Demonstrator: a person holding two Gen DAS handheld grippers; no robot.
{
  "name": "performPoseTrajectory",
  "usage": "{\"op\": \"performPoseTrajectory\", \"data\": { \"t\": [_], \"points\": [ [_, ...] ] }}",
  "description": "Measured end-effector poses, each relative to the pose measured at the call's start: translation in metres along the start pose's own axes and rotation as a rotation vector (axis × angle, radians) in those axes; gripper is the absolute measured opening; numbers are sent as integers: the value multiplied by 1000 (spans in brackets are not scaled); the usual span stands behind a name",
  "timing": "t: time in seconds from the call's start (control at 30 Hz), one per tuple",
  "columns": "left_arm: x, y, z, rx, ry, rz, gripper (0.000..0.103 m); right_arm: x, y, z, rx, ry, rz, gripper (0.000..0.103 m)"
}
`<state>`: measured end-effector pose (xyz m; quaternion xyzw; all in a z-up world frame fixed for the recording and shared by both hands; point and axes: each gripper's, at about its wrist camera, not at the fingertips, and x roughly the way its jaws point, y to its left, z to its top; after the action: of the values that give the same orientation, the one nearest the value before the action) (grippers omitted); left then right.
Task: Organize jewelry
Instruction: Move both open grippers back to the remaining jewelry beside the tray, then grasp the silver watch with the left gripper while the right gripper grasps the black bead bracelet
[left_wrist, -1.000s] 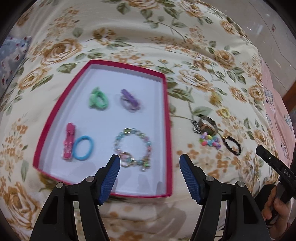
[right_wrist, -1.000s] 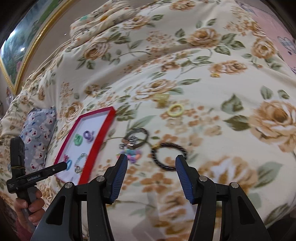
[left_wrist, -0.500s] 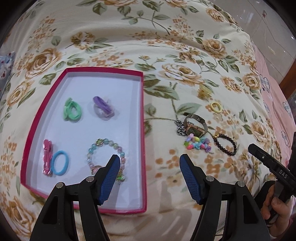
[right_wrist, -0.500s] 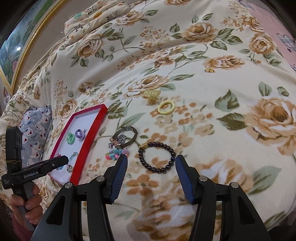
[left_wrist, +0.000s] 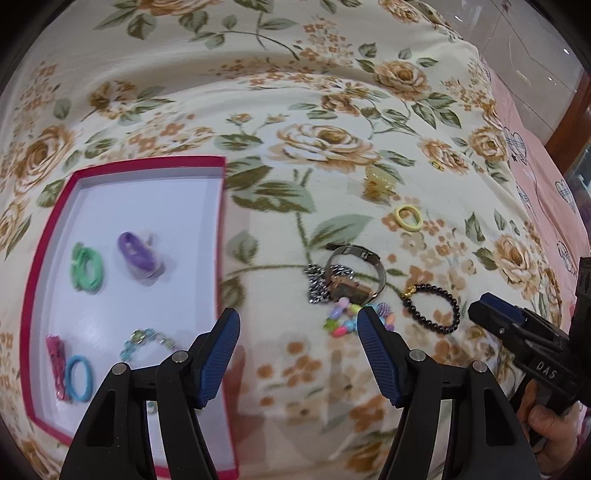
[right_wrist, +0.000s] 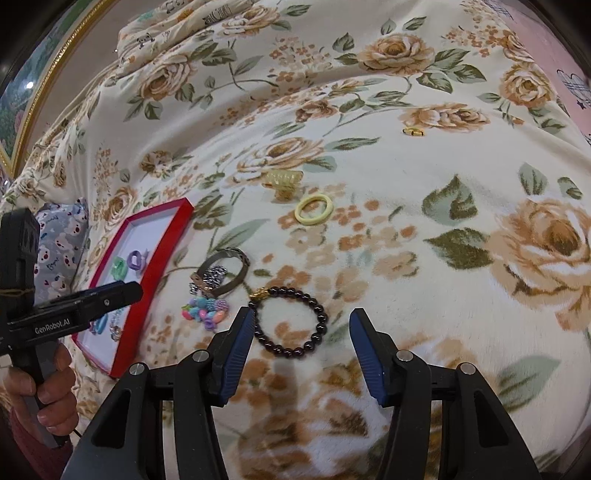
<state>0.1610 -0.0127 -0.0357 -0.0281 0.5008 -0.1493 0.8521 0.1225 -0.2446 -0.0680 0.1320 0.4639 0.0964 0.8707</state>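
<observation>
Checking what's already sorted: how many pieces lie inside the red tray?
5: green tie and purple clip at the far end, pink clip, blue tie and pastel bracelet nearer; the gripper may hide more.

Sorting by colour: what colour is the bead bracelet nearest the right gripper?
Black bracelet with one gold bead; clearest in the right wrist view.

The left claw (left_wrist: 295, 345) hangs agape (nothing held) between the red tray (left_wrist: 221, 236) and the black bead bracelet (left_wrist: 432, 308).

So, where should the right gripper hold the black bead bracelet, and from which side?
Grip the near arc of the black bead bracelet, coming straight down from above. It lies flat as an open ring on the soft blanket, so one finger can go inside the loop and one outside. The right gripper is open and close to it.
</observation>
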Motion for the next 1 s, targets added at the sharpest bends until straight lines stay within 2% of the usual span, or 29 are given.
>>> {"op": "performPoseTrajectory", "data": {
  "t": [0.13, 0.37, 0.5, 0.63, 0.7, 0.8, 0.83, 1.0],
  "points": [
    [21, -5, 11, 1, 27, -13, 64, 7, -2, -1, -3, 21, -5, 51],
    [55, -14, 35, 19, 53, -33, 51, 17, -3, -2, -9, 44, -18, 42],
    [83, -16, 49, 31, 88, -22, 37, 23, -1, 0, -15, 53, -29, 37],
    [105, -23, 51, 85, 126, -13, 24, 30, 3, -1, -34, 61, -45, 34],
    [108, -27, 48, 110, 122, -3, 18, 33, 6, -2, -51, 61, -59, 30],
    [106, -28, 42, 125, 109, -2, 8, 35, 13, -4, -89, 60, -80, 16],
    [103, -28, 40, 124, 105, -5, 7, 35, 13, -4, -96, 61, -79, 7],
    [78, -18, 27, 101, 81, -13, 4, 28, 22, -5, -125, 33, -67, 7]
  ]
}}
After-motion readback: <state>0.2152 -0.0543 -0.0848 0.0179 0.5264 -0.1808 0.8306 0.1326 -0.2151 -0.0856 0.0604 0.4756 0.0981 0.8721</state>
